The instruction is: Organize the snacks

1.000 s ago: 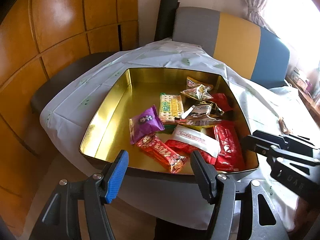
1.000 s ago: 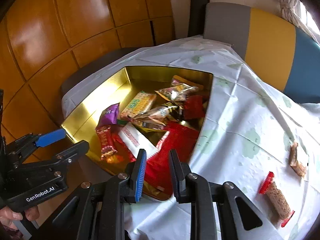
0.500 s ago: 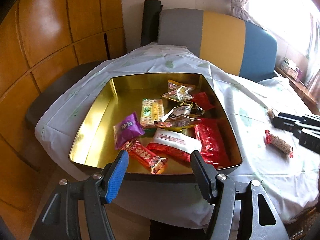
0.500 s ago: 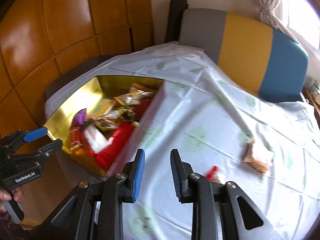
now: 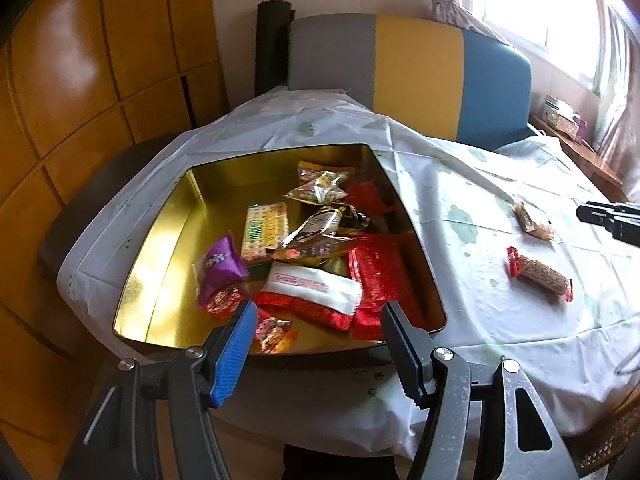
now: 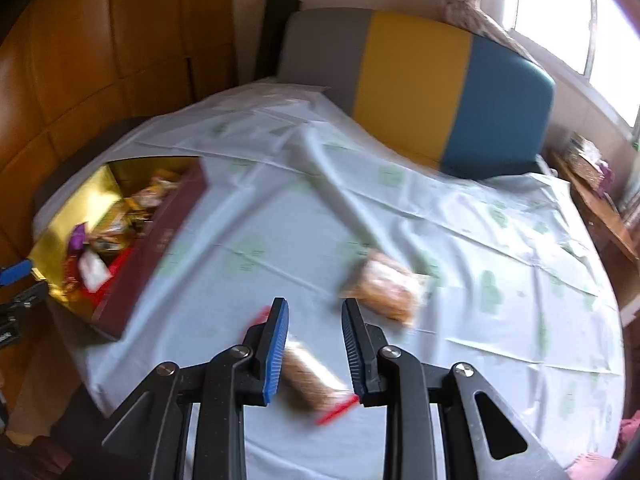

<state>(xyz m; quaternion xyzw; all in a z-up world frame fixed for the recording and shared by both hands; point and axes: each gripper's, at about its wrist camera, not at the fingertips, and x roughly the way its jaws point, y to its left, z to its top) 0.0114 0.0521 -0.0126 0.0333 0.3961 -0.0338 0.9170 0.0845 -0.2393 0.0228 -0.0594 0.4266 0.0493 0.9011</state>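
A desk (image 5: 500,312) under a pale cloth with faint green prints stands against wood-panelled walls, with a grey, yellow and blue chair back (image 5: 416,76) at its far edge and a curtained window at the far right corner.

The left tongs (image 5: 316,320) hang about half open over the near rim of the gold tin (image 5: 160,280), gripping nothing. The right tongs (image 6: 314,316) stand narrowly parted and empty over the desk's near edge, with the red-ended bar (image 6: 308,376) lying on the cloth beneath the gap; the blur hides whether they touch it.

One tin sits at the desk's left edge, heaped with roughly ten wrapped snacks. Two snacks lie out on the cloth: the bar and a clear-wrapped cake (image 6: 390,288) nearer the middle.
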